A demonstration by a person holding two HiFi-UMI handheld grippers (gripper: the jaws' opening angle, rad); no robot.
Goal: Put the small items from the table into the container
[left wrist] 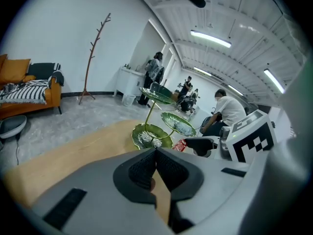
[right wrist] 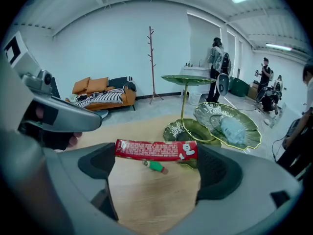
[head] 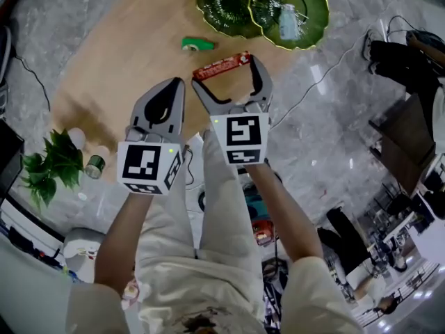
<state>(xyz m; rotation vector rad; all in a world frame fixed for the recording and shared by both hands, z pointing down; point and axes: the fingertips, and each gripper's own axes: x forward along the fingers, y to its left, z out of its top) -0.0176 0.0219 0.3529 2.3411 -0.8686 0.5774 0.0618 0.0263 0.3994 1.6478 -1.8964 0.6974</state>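
While we look down, one green container (head: 229, 9) of three leaf dishes stands at twelve o'clock. Of two grippers, the left gripper (head: 175, 83) has its jaws together; the right gripper (head: 228, 72), spread wide, clamps one red packet (head: 221, 65) endwise. One green tube (head: 197, 44) lies at its ten o'clock on one wooden table (head: 125, 75), over grey marble floor (head: 327, 138).

Left tongs (left wrist: 155, 152) pressed together, empty, facing green leaf dishes (left wrist: 151, 135) on table (left wrist: 73, 155).

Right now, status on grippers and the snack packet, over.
Left gripper shut, empty. Right gripper holds red packet by its ends. Green item on table; nothing between packet and leaf dish.
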